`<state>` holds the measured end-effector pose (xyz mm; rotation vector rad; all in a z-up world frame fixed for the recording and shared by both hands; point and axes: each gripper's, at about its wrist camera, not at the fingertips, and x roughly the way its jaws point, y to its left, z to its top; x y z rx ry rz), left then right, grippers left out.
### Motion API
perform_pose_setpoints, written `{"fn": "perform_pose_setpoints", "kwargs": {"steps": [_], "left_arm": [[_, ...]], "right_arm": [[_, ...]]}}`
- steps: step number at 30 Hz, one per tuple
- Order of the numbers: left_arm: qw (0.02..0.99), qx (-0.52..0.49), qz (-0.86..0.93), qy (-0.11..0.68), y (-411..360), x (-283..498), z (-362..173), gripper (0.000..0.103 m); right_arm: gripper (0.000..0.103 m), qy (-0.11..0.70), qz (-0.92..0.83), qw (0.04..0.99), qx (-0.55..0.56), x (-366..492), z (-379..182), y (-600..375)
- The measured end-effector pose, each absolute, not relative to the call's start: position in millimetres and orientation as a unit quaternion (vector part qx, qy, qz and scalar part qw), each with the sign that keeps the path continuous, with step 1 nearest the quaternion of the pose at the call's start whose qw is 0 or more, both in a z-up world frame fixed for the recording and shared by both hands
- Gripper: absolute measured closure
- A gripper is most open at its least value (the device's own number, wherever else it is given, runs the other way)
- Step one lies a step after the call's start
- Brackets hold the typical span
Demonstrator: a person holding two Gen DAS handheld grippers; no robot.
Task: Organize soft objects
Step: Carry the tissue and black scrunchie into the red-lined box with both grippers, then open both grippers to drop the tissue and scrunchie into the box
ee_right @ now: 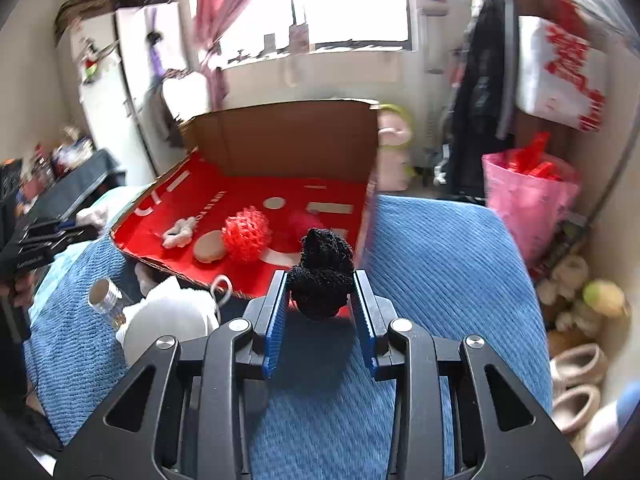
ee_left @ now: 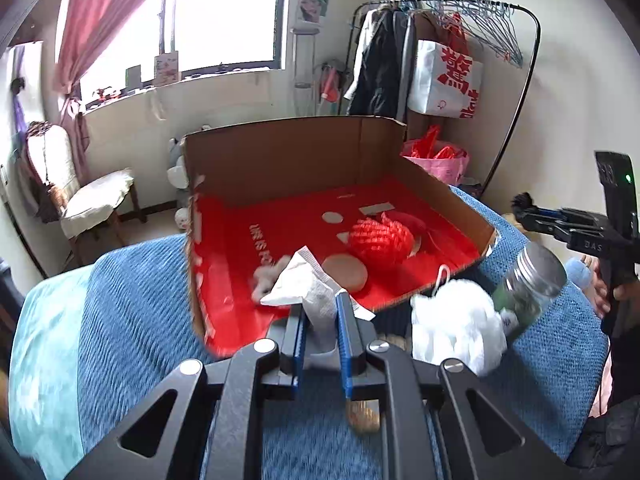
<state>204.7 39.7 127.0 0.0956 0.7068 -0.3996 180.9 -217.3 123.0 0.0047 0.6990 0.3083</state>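
Note:
My left gripper (ee_left: 320, 300) is shut on a white tissue packet (ee_left: 304, 284) and holds it over the near edge of the open cardboard box (ee_left: 288, 148) with a red floor. In the box lie a red knitted ball (ee_left: 378, 240), a tan round puff (ee_left: 346, 274) and a white scrunchie (ee_right: 180, 232). My right gripper (ee_right: 322, 280) is shut on a black knitted ball (ee_right: 322, 272) near the box's front right corner. The right gripper also shows in the left wrist view (ee_left: 524, 208).
The box stands on a blue-covered bed (ee_right: 440, 260). A white bath pouf (ee_left: 456, 324) and a glass jar with a metal lid (ee_left: 532, 280) lie just in front of the box. A clothes rack (ee_left: 440, 60), pink bag (ee_right: 524, 200) and chair (ee_left: 80, 200) stand beyond.

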Motion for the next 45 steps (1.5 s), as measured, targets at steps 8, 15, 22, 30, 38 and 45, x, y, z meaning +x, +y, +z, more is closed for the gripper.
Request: {"fn": "perform_pose_setpoints", "kwargs": {"steps": [8,15,22,30,38,45], "left_arm": [[0.895,0.053,-0.226,0.382,14,269,118,0.088],[0.871,0.058,-0.237,0.427,-8,325,98,0.088],[0.851,0.054,-0.234,0.468,-23,363,71,0.088],[0.838,0.052,-0.223,0.495,-28,383,50,0.088],[0.832,0.058,-0.222,0.505,-28,386,44,0.086],[0.833,0.060,-0.221,0.504,-29,387,43,0.080]], "right_arm": [[0.073,0.404,0.223,0.887,-0.023,253,114,-193],[0.073,0.471,0.269,0.839,-0.047,303,94,-166],[0.073,0.525,0.270,0.799,-0.115,320,66,-136],[0.073,0.549,0.265,0.778,-0.152,324,50,-122],[0.072,0.552,0.263,0.775,-0.159,325,46,-121],[0.072,0.556,0.263,0.773,-0.155,328,44,-120]]}}
